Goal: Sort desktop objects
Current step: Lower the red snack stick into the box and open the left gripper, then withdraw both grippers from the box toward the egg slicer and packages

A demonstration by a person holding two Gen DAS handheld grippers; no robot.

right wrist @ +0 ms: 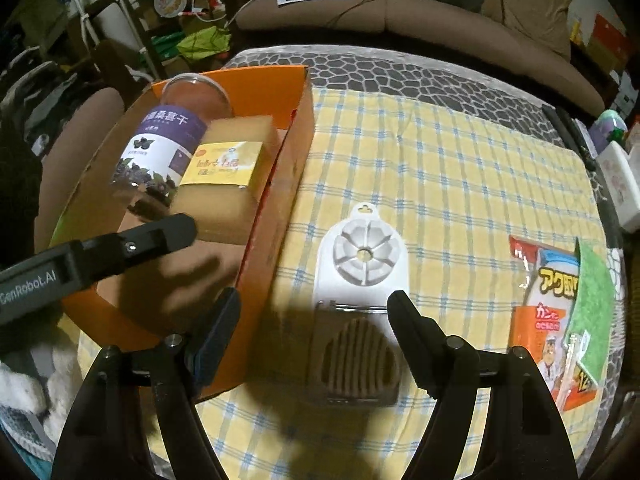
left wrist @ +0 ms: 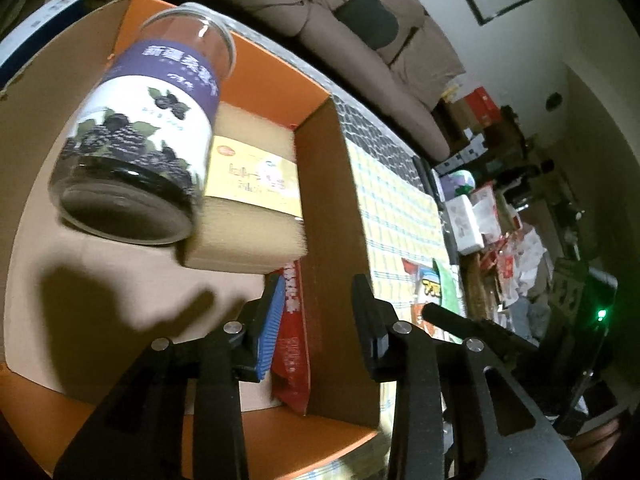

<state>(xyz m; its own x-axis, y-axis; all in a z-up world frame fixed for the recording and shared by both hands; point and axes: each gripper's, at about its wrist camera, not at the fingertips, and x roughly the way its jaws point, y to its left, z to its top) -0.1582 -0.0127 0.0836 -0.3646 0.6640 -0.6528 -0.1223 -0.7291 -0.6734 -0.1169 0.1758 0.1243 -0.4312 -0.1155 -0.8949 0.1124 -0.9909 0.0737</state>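
Note:
An orange cardboard box (left wrist: 316, 208) (right wrist: 296, 140) holds a jar with a purple berry label (left wrist: 140, 128) (right wrist: 160, 148), a tan sponge block with a yellow label (left wrist: 252, 196) (right wrist: 228, 176) and a red packet (left wrist: 294, 340) against its right wall. My left gripper (left wrist: 318, 292) is open and empty over the box, above the red packet; it also shows in the right wrist view (right wrist: 160, 236). My right gripper (right wrist: 314, 312) is open and empty above a white egg slicer (right wrist: 360, 280) lying on the yellow checked cloth (right wrist: 460, 168).
A snack packet with a green pad on it (right wrist: 560, 320) (left wrist: 432, 292) lies at the cloth's right edge. A brown sofa (right wrist: 400, 12) stands behind the table. Boxes and clutter (left wrist: 500, 220) fill the floor to the right.

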